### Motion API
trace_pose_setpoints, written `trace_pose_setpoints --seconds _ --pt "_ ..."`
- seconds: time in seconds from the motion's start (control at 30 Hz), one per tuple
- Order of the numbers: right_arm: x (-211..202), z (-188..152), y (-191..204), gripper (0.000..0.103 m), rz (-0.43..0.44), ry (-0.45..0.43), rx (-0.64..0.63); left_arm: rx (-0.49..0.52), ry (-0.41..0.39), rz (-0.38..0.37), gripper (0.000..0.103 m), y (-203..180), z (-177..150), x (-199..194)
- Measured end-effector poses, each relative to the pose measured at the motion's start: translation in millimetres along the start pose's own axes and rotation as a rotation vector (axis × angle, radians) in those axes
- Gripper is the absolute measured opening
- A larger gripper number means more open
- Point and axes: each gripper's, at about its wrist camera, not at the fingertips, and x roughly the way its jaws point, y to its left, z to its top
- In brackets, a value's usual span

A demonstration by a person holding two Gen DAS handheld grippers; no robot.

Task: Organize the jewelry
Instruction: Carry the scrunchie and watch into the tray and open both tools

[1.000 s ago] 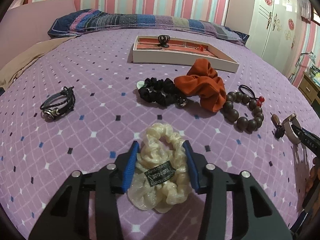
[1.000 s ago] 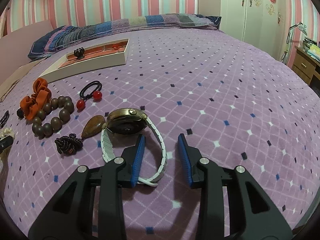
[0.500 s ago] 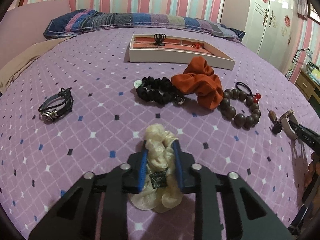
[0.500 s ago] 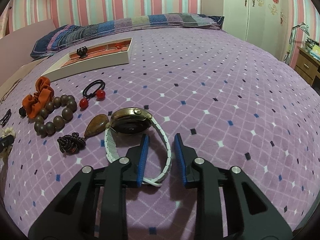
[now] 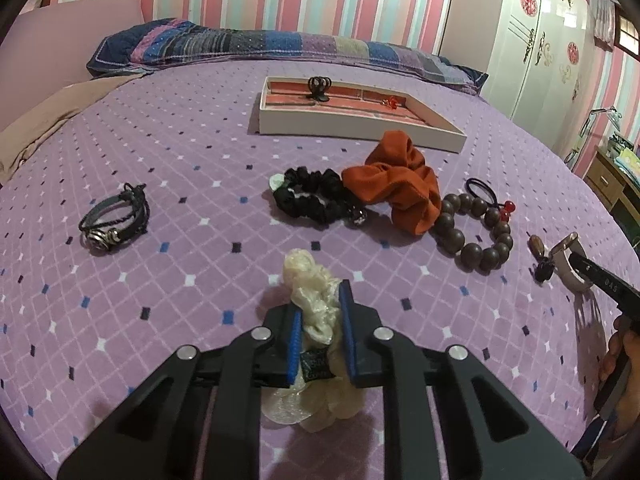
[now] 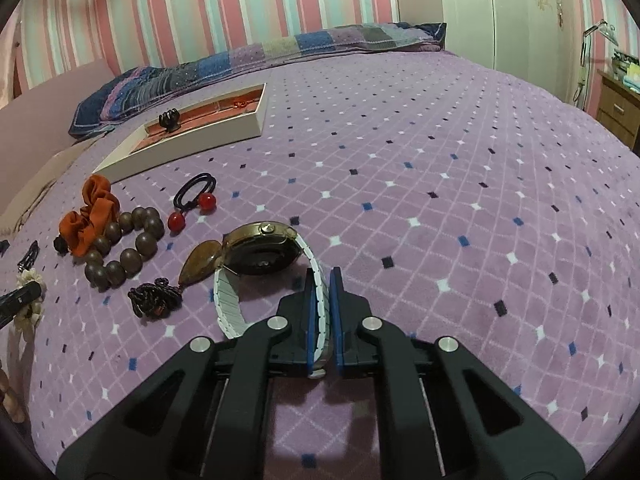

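My left gripper (image 5: 320, 300) is shut on a cream scrunchie (image 5: 314, 292) that rests on the purple bedspread. My right gripper (image 6: 322, 280) is shut on the white strap of a gold watch (image 6: 262, 250); it also shows at the right of the left wrist view (image 5: 570, 258). A white jewelry tray (image 5: 352, 126) with a red lining stands further back, holding a black claw clip (image 5: 318, 86) and a small red piece (image 5: 390, 101).
On the bed lie a black scrunchie (image 5: 310, 198), an orange scrunchie (image 5: 400, 186), a brown bead bracelet (image 5: 474, 230), a black hair tie with red beads (image 6: 196, 198), a black leather bracelet (image 5: 114, 220) and a brown pendant with tassel (image 6: 176, 280). Pillows lie at the back.
Both grippers have closed: the left on the cream scrunchie, squeezing it, and the right on the watch strap.
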Motion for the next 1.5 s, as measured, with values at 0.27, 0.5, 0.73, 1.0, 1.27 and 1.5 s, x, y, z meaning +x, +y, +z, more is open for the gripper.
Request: trace_pose_setpoints --seconds 0.27,0.5,0.73,1.0,1.27,1.5 --pt "-12.3 5.2 -2.1 0.008 0.023 -0.039 0.03 -0.002 -0.025 -0.004 0.017 1.5 5.8 -7.1" --pt "-17.9 13.5 -0.3 0.008 0.046 -0.054 0.042 0.006 -0.047 -0.009 0.017 -4.9 15.9 -12.9" --pt "-13.7 24.3 2.3 0.008 0.052 -0.049 0.041 0.021 -0.065 -0.001 0.017 -13.0 36.8 -10.7" --pt "-0.3 58.0 19.2 0.008 0.071 -0.067 0.013 0.023 -0.084 -0.01 0.017 -20.4 76.8 2.0" --pt "35.7 121.5 52.6 0.008 0.105 -0.083 -0.04 0.021 -0.092 -0.01 0.017 -21.2 135.1 33.5" --pt "90.7 180.9 83.5 0.008 0.12 -0.052 -0.057 0.039 -0.098 0.003 0.017 -19.9 203.7 74.2"
